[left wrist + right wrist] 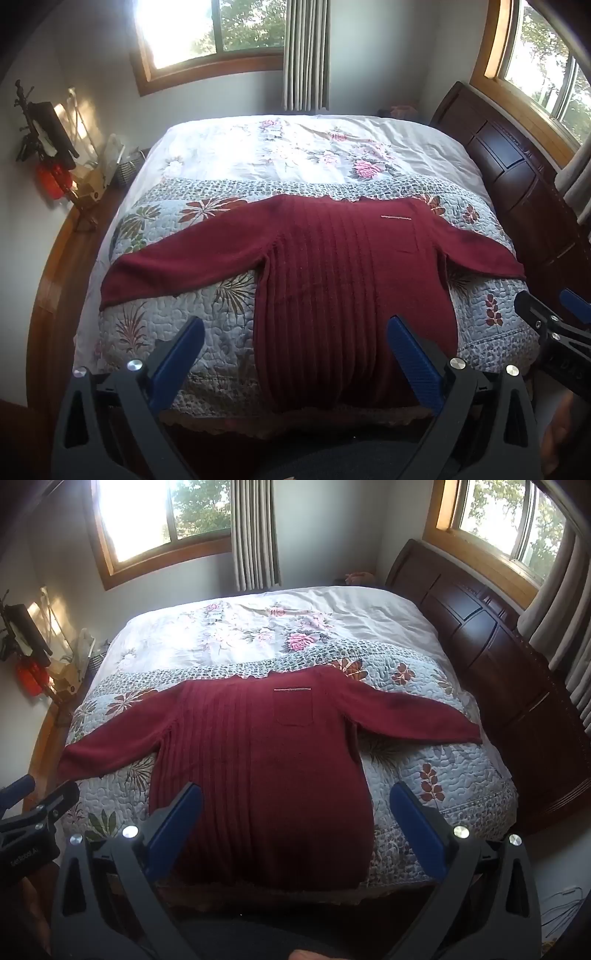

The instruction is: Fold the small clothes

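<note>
Left gripper (pixel 295 354) and right gripper (pixel 295 823) wide apart, empty; ahead, sweater (pixel 332 277) lies flat, sleeves spread, nothing folded yet.

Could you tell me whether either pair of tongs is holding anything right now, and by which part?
Nothing is held: the left tongs and right tongs are open above the sweater.

Faint pale lettering on the black body of the left gripper (pixel 22 808), seen at the left edge of the right wrist view, too blurred to read for certain. Similar dim marks on the right gripper (pixel 546 310) body, illegible. Nothing else legible.
</note>
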Available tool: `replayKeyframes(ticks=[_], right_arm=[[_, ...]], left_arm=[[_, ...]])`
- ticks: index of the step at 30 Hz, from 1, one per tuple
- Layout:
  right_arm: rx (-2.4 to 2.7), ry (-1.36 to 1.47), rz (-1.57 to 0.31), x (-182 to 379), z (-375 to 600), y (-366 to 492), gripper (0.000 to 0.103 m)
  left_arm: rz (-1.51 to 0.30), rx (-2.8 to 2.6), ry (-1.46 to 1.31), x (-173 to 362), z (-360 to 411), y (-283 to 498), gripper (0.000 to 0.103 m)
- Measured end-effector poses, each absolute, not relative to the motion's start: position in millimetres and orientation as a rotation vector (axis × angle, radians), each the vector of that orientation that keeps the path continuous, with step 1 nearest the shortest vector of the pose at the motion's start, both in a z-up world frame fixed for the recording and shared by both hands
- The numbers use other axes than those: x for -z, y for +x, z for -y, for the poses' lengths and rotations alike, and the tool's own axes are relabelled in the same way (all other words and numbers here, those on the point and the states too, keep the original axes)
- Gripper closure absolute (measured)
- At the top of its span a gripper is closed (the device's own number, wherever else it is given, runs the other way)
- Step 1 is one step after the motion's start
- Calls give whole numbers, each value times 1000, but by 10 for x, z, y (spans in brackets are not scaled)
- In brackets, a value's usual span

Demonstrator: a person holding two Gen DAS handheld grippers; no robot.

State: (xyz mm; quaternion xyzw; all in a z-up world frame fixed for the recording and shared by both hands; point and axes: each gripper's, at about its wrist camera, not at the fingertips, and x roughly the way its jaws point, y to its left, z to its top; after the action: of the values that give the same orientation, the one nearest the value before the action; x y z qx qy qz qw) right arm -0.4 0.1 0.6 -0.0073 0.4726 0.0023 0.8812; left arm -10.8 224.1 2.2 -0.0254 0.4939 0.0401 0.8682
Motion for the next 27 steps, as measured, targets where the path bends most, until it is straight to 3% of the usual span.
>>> replayKeyframes(ticks=[27], right_arm=[[-10, -14, -997, 4, -21, -84, 3]], left_arm=[[-1029, -90, -39, -31, -2229, -158, 4]])
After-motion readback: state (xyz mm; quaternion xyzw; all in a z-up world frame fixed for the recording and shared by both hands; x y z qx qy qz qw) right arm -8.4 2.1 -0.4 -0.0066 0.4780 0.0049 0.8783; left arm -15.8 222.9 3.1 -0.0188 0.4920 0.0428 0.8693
